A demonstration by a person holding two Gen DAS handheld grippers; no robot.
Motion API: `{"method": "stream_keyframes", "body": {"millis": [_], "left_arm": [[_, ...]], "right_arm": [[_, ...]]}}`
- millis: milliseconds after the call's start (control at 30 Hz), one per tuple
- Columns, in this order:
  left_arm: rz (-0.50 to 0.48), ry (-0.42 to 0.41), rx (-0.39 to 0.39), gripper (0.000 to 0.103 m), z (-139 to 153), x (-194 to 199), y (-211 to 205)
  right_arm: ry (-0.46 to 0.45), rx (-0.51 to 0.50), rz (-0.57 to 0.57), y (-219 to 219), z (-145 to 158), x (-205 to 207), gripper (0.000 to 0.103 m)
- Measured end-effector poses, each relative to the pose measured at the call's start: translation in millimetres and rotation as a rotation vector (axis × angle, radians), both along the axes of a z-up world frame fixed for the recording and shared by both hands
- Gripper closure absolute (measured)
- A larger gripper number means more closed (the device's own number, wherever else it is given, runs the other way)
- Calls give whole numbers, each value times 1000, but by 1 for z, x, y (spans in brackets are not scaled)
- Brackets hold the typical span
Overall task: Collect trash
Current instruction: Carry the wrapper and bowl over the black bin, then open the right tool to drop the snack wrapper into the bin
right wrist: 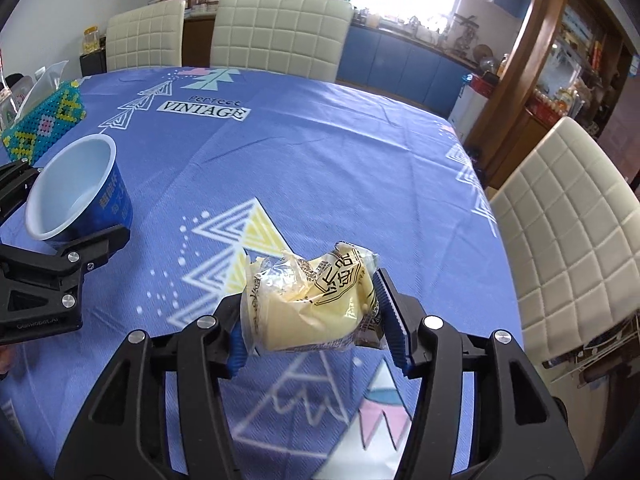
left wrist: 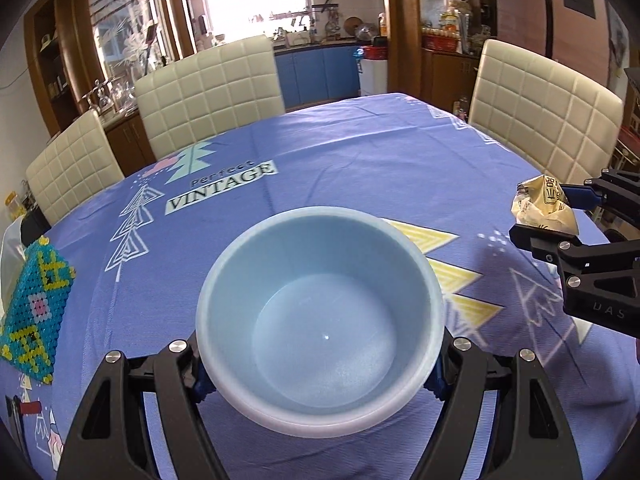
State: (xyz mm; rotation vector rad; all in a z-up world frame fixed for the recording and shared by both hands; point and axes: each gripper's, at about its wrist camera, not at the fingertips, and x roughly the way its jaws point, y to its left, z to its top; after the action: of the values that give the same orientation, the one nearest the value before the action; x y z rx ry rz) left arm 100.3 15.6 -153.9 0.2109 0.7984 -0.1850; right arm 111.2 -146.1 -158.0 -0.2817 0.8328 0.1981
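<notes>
A blue printed tablecloth (left wrist: 360,152) covered your worktop, ringed by cream quilted chairs (left wrist: 208,84) before a kitchen. Your left gripper (left wrist: 320,376) clasped an empty blue paper cup (left wrist: 320,304); your right gripper (right wrist: 316,320) pinched a crumpled yellow wrapper (right wrist: 312,300) above the cloth.

Left of the cup (right wrist: 76,192), I saw the tissue box (left wrist: 34,308) cut off and its printed characters too blurred to read.
</notes>
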Motion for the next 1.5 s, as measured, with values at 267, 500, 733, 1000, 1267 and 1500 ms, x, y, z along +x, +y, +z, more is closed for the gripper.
{"method": "stream_keyframes", "body": {"millis": [267, 500, 733, 1000, 1267, 1500], "left_arm": [[-112, -21, 9, 29, 8, -16, -62], [-220, -41, 15, 29, 17, -27, -122], [-328, -64, 33, 29, 26, -41, -178], [-433, -84, 45, 29, 35, -55, -237], [-532, -97, 52, 29, 37, -63, -293], [-604, -106, 60, 29, 36, -69, -336]], "right_arm": [[-30, -40, -62, -49, 8, -29, 44], [-57, -46, -168, -108, 20, -53, 43], [-75, -40, -271, -163, 27, -74, 42], [-98, -39, -370, -217, 34, -97, 41], [-105, -40, -462, -269, 35, -116, 41], [-106, -38, -531, -309, 34, -129, 41]]}}
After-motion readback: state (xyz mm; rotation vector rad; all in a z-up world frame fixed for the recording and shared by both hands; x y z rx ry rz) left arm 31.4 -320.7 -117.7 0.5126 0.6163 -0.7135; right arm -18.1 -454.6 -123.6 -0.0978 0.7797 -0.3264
